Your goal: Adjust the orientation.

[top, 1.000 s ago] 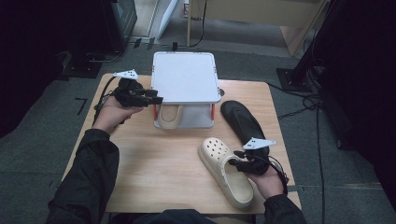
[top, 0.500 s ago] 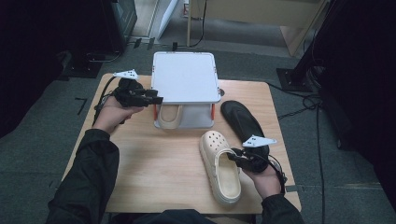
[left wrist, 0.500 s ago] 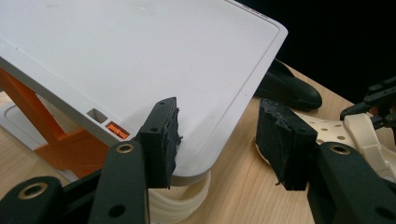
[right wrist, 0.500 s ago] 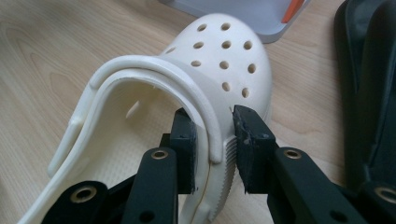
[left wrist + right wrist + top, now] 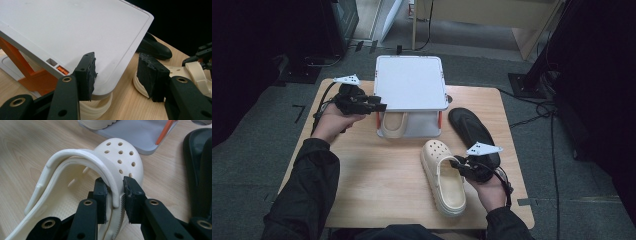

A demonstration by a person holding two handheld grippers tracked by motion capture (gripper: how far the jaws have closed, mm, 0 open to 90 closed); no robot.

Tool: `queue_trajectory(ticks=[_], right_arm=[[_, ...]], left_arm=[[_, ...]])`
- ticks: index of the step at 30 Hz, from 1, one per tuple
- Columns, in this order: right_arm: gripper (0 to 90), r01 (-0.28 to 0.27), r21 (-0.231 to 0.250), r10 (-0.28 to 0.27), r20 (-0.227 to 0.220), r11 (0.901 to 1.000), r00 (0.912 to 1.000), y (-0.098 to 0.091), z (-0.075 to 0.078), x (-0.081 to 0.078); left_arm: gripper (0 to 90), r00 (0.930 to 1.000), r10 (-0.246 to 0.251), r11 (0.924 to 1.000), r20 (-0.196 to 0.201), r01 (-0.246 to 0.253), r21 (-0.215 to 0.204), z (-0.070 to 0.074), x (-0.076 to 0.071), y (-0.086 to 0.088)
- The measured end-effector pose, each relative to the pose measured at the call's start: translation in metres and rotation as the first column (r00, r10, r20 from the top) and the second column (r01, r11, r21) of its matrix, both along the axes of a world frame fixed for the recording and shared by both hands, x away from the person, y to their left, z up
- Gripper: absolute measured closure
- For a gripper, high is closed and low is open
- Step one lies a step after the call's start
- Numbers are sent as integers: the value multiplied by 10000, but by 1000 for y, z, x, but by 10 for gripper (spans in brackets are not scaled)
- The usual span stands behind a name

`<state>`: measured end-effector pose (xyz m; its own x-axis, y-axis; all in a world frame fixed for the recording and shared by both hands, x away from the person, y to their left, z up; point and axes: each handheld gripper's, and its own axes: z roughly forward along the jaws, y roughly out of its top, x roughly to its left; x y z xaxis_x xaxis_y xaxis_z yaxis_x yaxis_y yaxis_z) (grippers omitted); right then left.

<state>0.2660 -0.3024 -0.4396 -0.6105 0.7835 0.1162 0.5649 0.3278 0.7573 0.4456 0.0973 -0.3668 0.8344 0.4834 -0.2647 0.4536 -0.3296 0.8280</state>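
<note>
A cream clog (image 5: 443,177) lies lengthwise on the wooden table (image 5: 372,175), toe towards the back. My right gripper (image 5: 114,192) has just been closing and is shut on its heel strap (image 5: 75,156) where the strap meets the side wall; the pads press both faces. In the high view this gripper (image 5: 458,165) sits at the clog's right side. A second cream clog (image 5: 393,125) is tucked under a white rack (image 5: 411,82) with orange legs. My left gripper (image 5: 377,106) hovers open at the rack's front left corner, with the corner (image 5: 110,82) beyond its open jaws.
A black slipper (image 5: 472,132) lies right of the rack, just behind my right gripper. Bare wood stretches across the front left of the table. Dark floor, cables and furniture surround the table.
The free clog has swung from a diagonal lie to nearly straight, its heel moving left. The right gripper has stayed at its side. The left hand has stayed still.
</note>
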Motion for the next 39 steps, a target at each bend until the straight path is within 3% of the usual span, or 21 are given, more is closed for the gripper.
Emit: queue_trajectory(ticks=[23,26,36,39], right_arm=[[785,163,460,-180,367,9988,9992,18,8,17],[792,167,896,-202,377,9958,9991,19,10,19],[777,74,455,-96,480,9989,9988,24,8,19],[742,181,585,-201,335,9981,9992,22,6,21]], left_arm=[[491,10000,55,10000,13,-55,-2,0,-1,0],[491,9999,122,9999,112,-121,-68,-1,-2,0],[493,9998,138,9999,142,-136,-89,-2,-2,0],[494,9999,120,9999,119,-119,-105,-2,-2,1]])
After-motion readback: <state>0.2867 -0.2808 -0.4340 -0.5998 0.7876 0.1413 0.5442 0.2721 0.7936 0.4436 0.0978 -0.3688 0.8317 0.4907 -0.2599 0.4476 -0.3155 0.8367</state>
